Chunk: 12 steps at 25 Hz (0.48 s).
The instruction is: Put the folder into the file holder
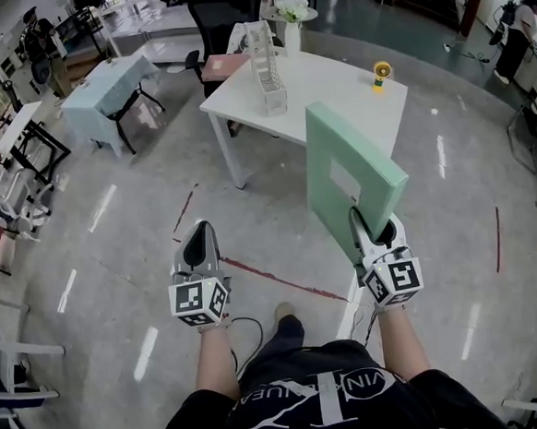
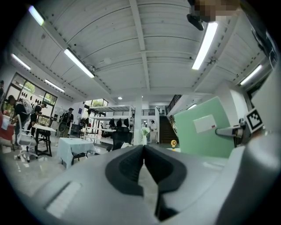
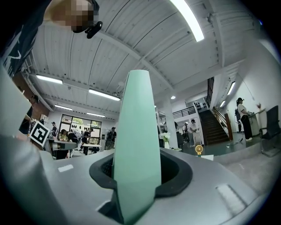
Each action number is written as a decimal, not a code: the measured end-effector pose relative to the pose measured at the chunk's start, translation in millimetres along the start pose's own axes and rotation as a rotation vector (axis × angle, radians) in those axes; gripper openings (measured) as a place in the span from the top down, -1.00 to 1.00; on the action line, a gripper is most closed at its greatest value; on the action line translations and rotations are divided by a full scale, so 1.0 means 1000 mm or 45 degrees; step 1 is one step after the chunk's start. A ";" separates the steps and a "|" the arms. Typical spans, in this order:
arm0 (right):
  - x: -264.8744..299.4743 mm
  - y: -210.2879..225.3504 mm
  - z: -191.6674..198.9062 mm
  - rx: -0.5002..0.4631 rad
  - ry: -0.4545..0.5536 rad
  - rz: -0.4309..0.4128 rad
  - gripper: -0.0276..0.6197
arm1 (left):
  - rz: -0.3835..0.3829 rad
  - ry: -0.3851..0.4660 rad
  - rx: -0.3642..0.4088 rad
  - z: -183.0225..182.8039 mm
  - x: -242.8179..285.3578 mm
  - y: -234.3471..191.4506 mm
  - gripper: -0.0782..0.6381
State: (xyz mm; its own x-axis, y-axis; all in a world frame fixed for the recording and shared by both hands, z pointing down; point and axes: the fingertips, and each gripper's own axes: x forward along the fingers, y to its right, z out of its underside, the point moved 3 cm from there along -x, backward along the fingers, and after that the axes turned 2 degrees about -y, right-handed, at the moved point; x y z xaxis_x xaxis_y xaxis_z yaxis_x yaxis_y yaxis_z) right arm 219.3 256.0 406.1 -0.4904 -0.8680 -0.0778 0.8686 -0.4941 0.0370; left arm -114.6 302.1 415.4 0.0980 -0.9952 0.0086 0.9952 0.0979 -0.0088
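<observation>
Gripping folder low in right tongs, left tongs clenched empty; may pivot, miss file holder slot.

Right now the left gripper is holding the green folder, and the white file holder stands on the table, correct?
No: the right gripper holds the green folder, as the right gripper view shows; the left gripper is shut and empty. The white file holder does stand on the table.
</observation>
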 end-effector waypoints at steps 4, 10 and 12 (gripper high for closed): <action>0.041 0.015 -0.002 0.017 0.024 0.019 0.36 | 0.016 0.012 0.009 -0.006 0.044 -0.012 0.78; 0.097 0.033 -0.001 0.033 0.035 0.048 0.36 | 0.034 0.008 0.018 -0.011 0.107 -0.033 0.78; 0.116 0.037 0.000 0.034 0.038 0.055 0.36 | 0.044 0.012 0.020 -0.014 0.128 -0.041 0.78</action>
State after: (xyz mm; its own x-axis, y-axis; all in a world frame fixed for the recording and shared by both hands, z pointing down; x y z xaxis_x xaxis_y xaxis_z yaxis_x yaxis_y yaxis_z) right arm 194.5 137.0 398.7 -0.4500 -0.8868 -0.1052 0.8865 -0.4578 0.0674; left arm -142.8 170.3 403.1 0.1321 -0.9912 -0.0007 0.9912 0.1321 0.0067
